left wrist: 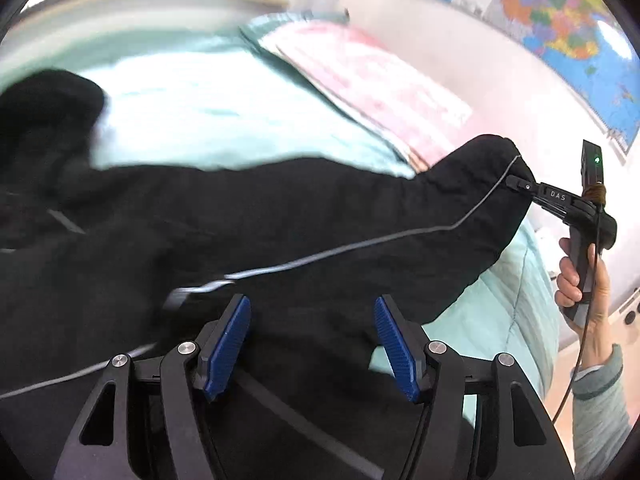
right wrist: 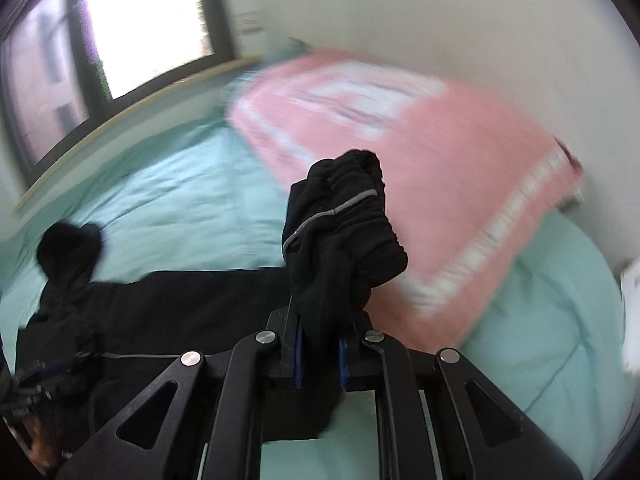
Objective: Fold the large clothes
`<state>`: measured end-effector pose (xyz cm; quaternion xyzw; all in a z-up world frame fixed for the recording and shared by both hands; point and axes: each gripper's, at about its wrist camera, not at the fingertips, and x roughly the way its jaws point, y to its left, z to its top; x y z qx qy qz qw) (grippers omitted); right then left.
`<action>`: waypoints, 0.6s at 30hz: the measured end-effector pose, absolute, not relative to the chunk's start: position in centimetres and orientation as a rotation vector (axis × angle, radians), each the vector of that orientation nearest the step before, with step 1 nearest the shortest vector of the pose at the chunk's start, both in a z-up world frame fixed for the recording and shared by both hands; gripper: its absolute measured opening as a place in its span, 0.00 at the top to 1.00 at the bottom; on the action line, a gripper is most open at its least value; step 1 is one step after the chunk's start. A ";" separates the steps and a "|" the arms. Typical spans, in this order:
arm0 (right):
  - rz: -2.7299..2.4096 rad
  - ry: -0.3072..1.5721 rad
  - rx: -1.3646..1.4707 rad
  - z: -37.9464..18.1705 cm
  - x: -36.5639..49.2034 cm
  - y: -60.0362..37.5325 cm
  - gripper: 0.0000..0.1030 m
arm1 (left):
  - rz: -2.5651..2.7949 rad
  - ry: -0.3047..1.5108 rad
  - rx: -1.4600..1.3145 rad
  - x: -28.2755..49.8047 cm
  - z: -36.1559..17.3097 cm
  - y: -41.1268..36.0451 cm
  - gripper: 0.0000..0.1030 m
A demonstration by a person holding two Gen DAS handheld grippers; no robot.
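A large black garment (left wrist: pixel 248 232) with thin grey piping lies stretched across the teal bed. My left gripper (left wrist: pixel 312 344) is open, its blue pads (left wrist: pixel 226 344) spread just above the garment's near part, holding nothing. My right gripper (right wrist: pixel 320 356) is shut on a bunched black end of the garment (right wrist: pixel 344 236) and lifts it off the bed. In the left wrist view the right gripper (left wrist: pixel 520 184) shows at the far right, clamped on the garment's raised corner. The rest of the garment (right wrist: pixel 160 312) trails left over the bed.
The teal bedsheet (left wrist: pixel 208 108) covers the bed. A pink folded blanket (right wrist: pixel 420 184) lies at its far right side by the wall. A window (right wrist: pixel 120 40) is behind the bed, and a colourful map (left wrist: pixel 560 20) hangs on the wall.
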<state>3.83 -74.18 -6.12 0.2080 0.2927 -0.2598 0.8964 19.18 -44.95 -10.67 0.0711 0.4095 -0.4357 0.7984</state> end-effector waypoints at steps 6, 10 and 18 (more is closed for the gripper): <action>-0.377 0.578 0.289 -0.8 9.8 -63.0 0.86 | -0.747 0.791 0.187 19.4 -6.7 -34.8 0.36; -0.257 0.571 0.209 0.9 13.6 -54.5 0.86 | -0.654 0.758 0.182 19.1 -5.5 -29.0 0.36; -0.057 0.627 0.069 0.6 20.2 -38.8 0.86 | -0.550 0.748 0.105 19.6 -5.4 -20.5 0.36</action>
